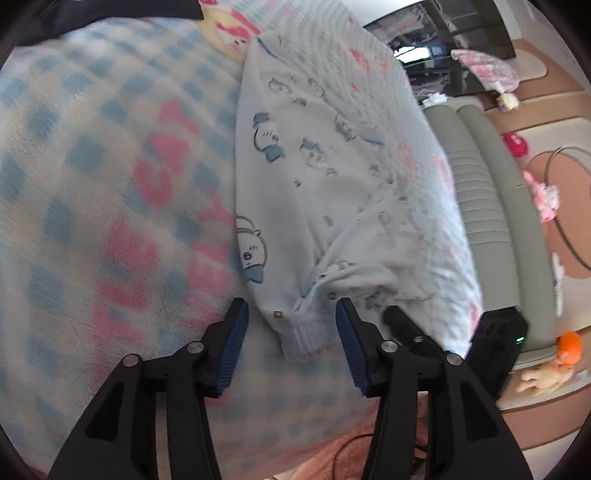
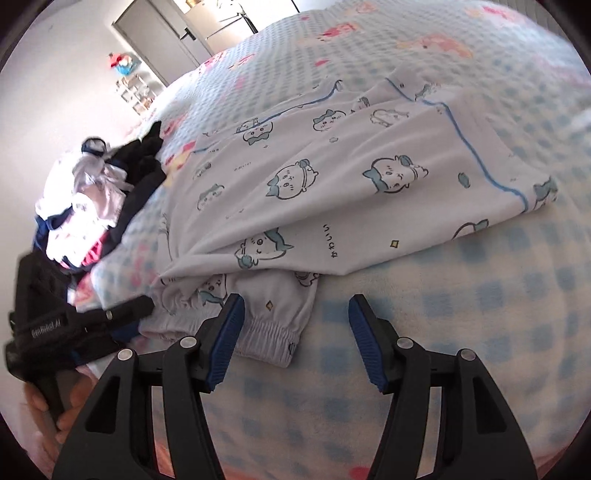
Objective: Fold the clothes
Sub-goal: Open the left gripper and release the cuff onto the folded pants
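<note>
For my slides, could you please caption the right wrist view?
Open right tongs hover near the elastic cuff of printed pajamas on a checkered blanket.

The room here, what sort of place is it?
Most likely a bedroom at home. The pajamas lie spread on a checked blanket over a bed, a pile of clothes waits at its edge, and a door shows behind.
</note>
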A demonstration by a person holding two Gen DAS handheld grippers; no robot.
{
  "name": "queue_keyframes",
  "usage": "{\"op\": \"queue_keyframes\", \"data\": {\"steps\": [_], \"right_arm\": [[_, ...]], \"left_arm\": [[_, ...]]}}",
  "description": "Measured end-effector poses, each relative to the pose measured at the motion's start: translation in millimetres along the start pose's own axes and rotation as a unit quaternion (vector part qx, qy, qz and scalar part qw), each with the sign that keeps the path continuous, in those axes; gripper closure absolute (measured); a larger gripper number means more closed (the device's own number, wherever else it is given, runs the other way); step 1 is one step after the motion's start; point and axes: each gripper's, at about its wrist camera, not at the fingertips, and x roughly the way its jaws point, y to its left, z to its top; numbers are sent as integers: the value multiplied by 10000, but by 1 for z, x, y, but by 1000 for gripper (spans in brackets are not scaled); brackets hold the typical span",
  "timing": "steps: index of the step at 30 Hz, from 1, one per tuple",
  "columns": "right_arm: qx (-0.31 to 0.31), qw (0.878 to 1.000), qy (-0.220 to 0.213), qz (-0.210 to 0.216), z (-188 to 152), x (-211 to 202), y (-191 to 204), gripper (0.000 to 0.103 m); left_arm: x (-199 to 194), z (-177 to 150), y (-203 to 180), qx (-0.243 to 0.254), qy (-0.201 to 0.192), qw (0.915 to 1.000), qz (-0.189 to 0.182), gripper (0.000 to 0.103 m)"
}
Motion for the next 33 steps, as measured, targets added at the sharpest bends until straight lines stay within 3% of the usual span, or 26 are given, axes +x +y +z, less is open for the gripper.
{"op": "queue_keyframes", "data": {"steps": [4, 8, 12, 16, 17, 20, 21, 26, 33], "right_arm": [[-144, 9994, 232, -191, -1, 14, 1, 44], [-110, 9995, 280, 39, -1, 13, 0, 43], [132, 9992, 339, 176, 4, 18, -5, 43], [-68, 9991, 413, 80, 3, 29, 8, 41], [-70, 9989, 455, 75, 1, 34, 8, 41], [0, 9992, 374, 173, -5, 23, 11, 79], [25, 9992, 340, 209, -7, 19, 13, 83], [154, 9990, 170, 390, -17, -3, 18, 89], [218, 9986, 53, 470, -30, -21, 23, 89]], "left_arm": [[9, -2, 0, 77, 73, 9998, 188, 55], [3, 4, 5, 120, 108, 9997, -178, 65], [5, 10, -2, 371, 215, 9986, -316, 66], [18, 4, 4, 181, 287, 9991, -251, 66], [19, 2, 4, 176, 259, 9992, -244, 74], [11, -1, -2, 244, 162, 9992, -288, 86], [8, -2, -5, 277, 120, 9991, -290, 86], [-18, -2, -15, 389, -37, 9987, -329, 88], [-34, -23, -9, 479, 124, 9982, -330, 88]]}}
